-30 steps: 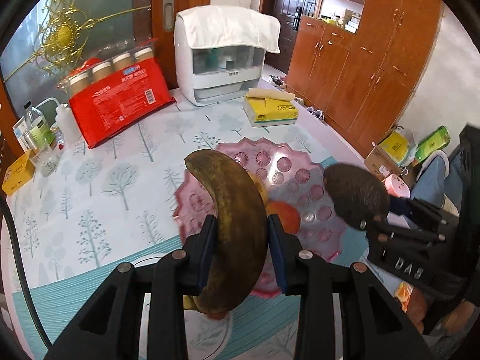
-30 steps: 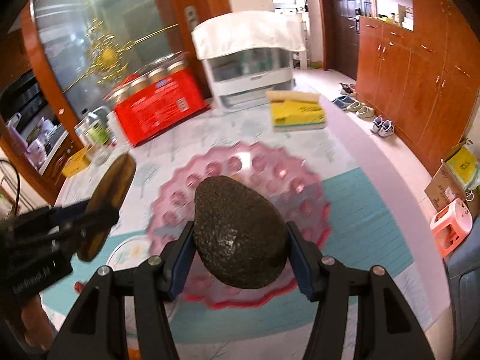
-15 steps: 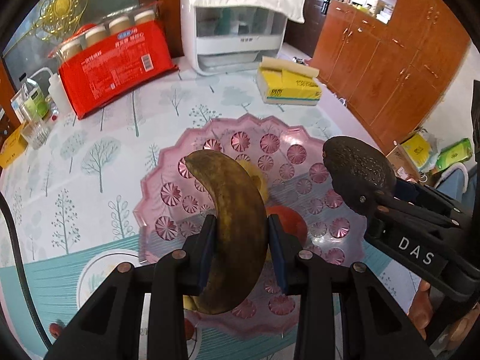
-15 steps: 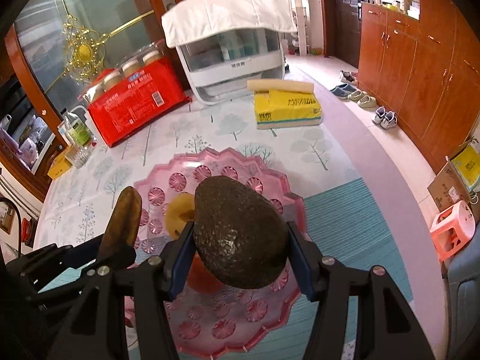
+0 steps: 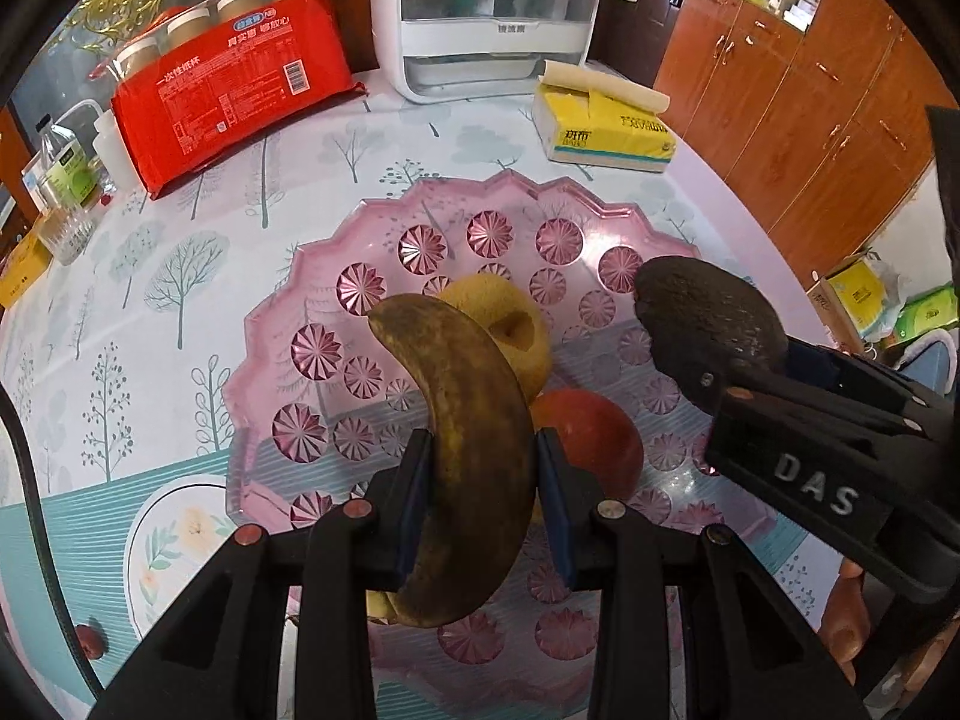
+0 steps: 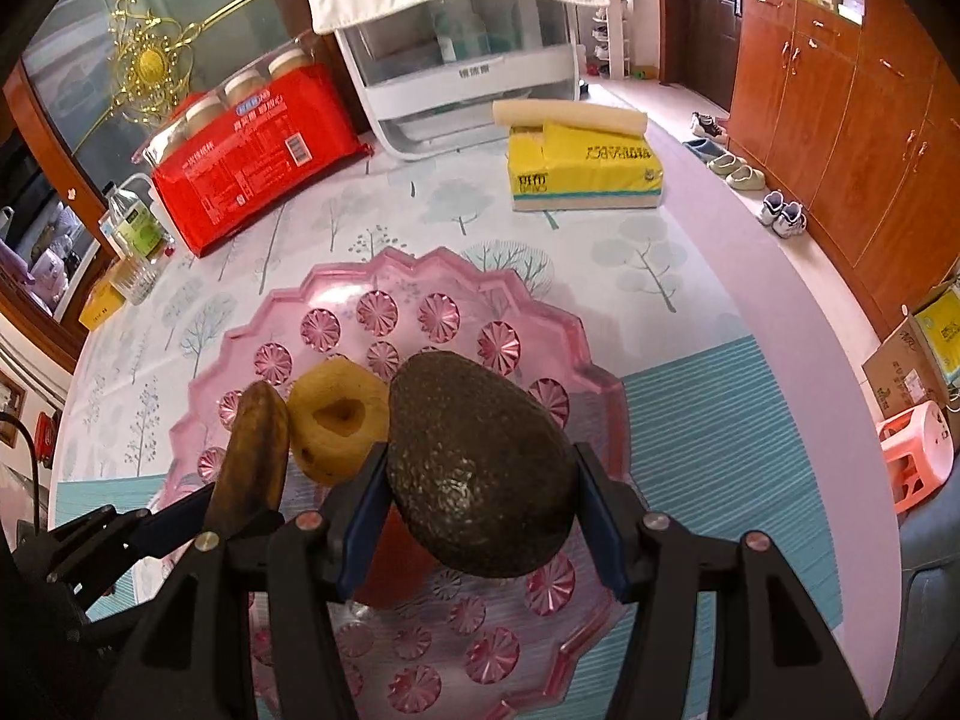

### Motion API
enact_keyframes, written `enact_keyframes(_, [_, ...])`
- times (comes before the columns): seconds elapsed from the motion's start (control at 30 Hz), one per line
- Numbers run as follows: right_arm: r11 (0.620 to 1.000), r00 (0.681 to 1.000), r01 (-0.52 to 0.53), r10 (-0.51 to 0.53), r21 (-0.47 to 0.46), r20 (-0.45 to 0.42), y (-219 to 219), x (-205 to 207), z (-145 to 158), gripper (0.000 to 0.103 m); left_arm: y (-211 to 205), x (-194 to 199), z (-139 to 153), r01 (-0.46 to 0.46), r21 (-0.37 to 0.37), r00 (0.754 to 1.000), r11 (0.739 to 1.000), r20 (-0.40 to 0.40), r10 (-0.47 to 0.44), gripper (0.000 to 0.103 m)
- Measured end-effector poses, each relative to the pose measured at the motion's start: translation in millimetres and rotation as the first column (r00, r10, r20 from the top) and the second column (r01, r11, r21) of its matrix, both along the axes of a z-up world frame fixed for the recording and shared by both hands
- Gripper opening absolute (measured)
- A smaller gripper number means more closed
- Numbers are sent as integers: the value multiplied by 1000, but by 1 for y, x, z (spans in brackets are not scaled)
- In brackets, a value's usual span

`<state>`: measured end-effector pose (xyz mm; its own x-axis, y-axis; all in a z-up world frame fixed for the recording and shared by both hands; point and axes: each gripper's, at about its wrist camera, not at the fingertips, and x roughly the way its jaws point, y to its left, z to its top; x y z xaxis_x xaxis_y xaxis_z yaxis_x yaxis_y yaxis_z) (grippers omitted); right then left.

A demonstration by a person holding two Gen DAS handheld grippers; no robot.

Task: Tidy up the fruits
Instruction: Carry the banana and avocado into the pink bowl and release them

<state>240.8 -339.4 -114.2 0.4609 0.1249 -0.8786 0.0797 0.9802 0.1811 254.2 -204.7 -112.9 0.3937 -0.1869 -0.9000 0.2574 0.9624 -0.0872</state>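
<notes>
Hovering over the pink tray [image 5: 288, 276], tools grip banana [image 5: 474, 456] and avocado [image 6: 480, 468].

The tray [image 6: 600, 396] looks like glossy, translucent pink plastic with cut-glass-style rosettes. The avocado [image 6: 480, 474] has a rough, pebbled, matt dark skin; the banana [image 5: 474, 456] a smooth, dull brown-yellow peel. The tablecloth [image 5: 180, 252] is smooth and slightly shiny, printed with trees. At the table's far edge, the red pack [image 5: 234, 102] is glossy plastic film. The cabinets [image 6: 840, 120] are varnished wood.
</notes>
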Motion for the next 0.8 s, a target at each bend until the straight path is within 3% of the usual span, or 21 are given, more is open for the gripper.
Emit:
enact_keyframes(0.3, [999,996,-38,36,-18,-82,10,12,-23,59,-2,1,-8,-6,17,1000,1000,-23,7,33])
enact_keyframes(0.4, [999,996,-44,43,-15,-74,10,11,-24,61,-1,0,-9,-5,18,1000,1000,-30,5,34])
enact_keyframes(0.43, [999,998,-48,48,-16,-51,10,10,-20,61,-2,-1,-9,-5,23,1000,1000,-24,6,38])
enact_keyframes(0.53, [998,998,-61,61,-20,-20,13,9,-10,61,-1,-2,-6,-15,36,1000,999,-5,15,64])
enact_keyframes(0.67, [997,997,-72,72,-19,-15,15,9,-7,61,0,-5,0,-17,44,1000,999,19,17,83])
enact_keyframes(0.8, [997,997,-76,76,-7,-22,15,7,-7,61,1,-8,3,-16,59,1000,998,20,15,89])
